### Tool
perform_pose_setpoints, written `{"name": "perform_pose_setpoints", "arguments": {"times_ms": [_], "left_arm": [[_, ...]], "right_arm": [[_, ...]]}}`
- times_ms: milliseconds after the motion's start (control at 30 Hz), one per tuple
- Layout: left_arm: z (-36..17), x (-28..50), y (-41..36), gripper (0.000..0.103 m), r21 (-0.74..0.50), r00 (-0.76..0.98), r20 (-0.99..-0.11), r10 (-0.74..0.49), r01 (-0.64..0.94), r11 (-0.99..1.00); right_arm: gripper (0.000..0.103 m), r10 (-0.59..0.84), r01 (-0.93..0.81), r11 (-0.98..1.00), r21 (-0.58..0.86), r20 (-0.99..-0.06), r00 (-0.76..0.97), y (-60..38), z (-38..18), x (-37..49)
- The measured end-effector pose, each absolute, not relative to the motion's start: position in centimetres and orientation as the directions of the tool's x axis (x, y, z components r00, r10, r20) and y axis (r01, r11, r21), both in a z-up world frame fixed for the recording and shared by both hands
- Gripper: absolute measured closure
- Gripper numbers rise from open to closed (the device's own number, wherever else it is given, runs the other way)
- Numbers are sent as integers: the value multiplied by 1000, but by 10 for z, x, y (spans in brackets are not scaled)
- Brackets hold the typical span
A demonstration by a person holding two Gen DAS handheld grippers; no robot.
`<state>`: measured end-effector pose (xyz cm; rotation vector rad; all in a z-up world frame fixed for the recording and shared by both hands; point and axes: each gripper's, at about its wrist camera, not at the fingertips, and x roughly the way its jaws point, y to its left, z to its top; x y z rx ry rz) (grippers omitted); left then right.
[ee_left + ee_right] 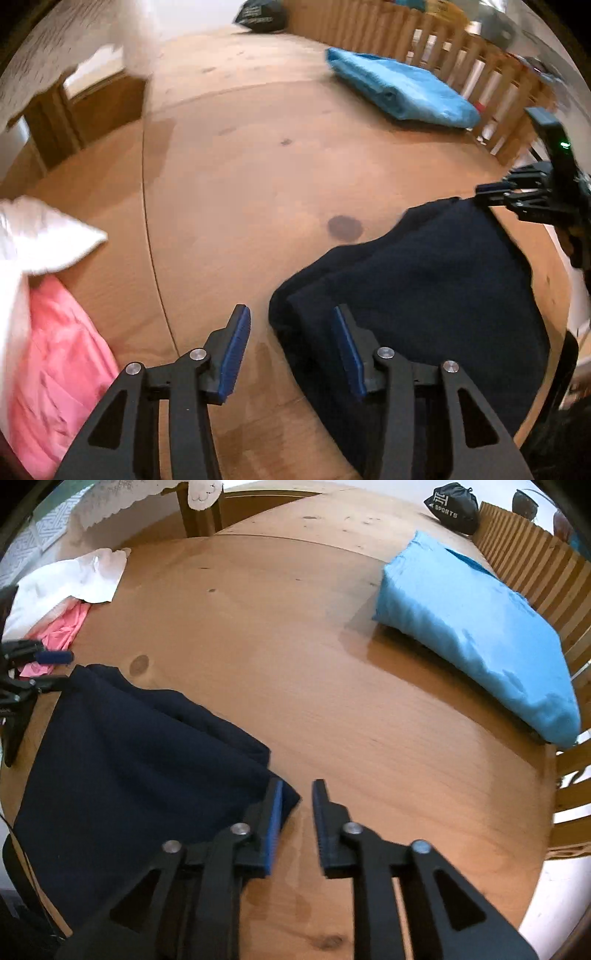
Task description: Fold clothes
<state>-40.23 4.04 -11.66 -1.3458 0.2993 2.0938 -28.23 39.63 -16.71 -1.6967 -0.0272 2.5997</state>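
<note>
Left wrist view: left gripper [291,347] wide open, empty, at edge of dark navy folded fabric garment [424,295] on round wooden table [240,177]. Right gripper [298,823] part open, holding nothing, beside garment corner. Also: folded light-blue cloth [476,627]; pink & white clothes [55,350].

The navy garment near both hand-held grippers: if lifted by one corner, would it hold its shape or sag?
The navy garment would probably sag: it lies in soft folds and ridges on the wooden table, so it looks floppy. It seems fairly thick, so perhaps weighty for cloth. It likely drags rather than slides cleanly.
</note>
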Motion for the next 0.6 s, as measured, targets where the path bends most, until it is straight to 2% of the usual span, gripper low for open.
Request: {"name": "perform_pose_setpoints", "arguments": {"times_ms": [33,67,167,233,367,500,600], "left_arm": [[-113,-403,40,49,-136,-282,-880,382,-621,-772],[-109,-405,40,43,-133,-280,-880,384,-631,-764],[-101,-410,41,38,-138,-257,-882,395,-660,-738],[-108,-418,47,38,-167,-207,-892,402,-676,-718],[-127,-428,53,38,-142,-167,-923,347,-690,-710],[-137,-429,56,37,-141,-115,-940,321,-726,-674],[-139,-434,58,30,-131,-92,-951,294,-742,-657]], "right_arm": [[60,37,-19,-999,-32,-907,-420,398,-162,-280],[54,28,-14,-1000,-24,-897,-442,399,-155,-278],[48,-123,56,-992,109,-880,-459,402,-150,-277],[48,-198,101,-980,171,-876,-440,404,-153,-279],[48,-152,149,-984,100,-907,-393,409,-170,-287],[48,-227,171,-969,180,-921,-317,419,-190,-293],[47,-259,203,-958,204,-917,-304,421,-193,-293]]}}
